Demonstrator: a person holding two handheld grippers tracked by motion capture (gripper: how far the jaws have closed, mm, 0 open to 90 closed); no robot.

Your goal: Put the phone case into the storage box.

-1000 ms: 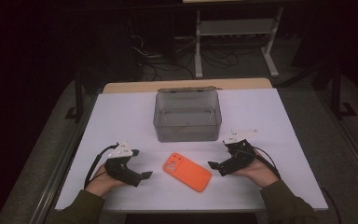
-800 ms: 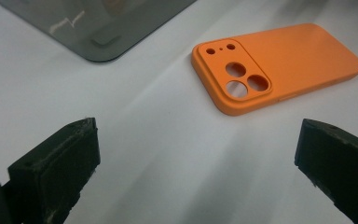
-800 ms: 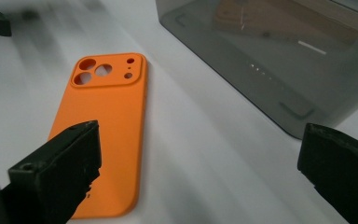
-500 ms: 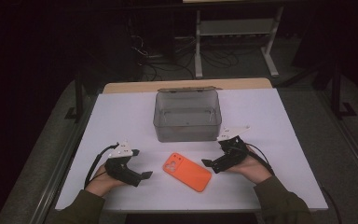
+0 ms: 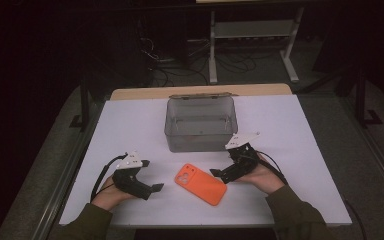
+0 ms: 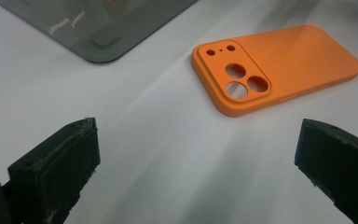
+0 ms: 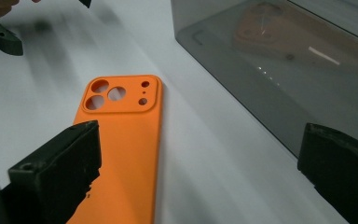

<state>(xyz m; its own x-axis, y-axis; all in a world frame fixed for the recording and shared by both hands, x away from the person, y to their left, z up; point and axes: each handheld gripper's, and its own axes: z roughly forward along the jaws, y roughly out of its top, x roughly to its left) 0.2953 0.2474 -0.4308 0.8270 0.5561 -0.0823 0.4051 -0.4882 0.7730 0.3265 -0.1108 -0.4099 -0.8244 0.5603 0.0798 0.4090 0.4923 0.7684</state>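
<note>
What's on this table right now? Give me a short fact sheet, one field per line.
Surface: white table
Item in play: orange phone case, lying flat, camera cut-outs facing up
Container: clear grey box, open, behind the case
Left gripper: jaws open, left of the case, not touching it
Right gripper: jaws open, close to the case's right edge; contact cannot be told
Held by: a person's two hands
</note>
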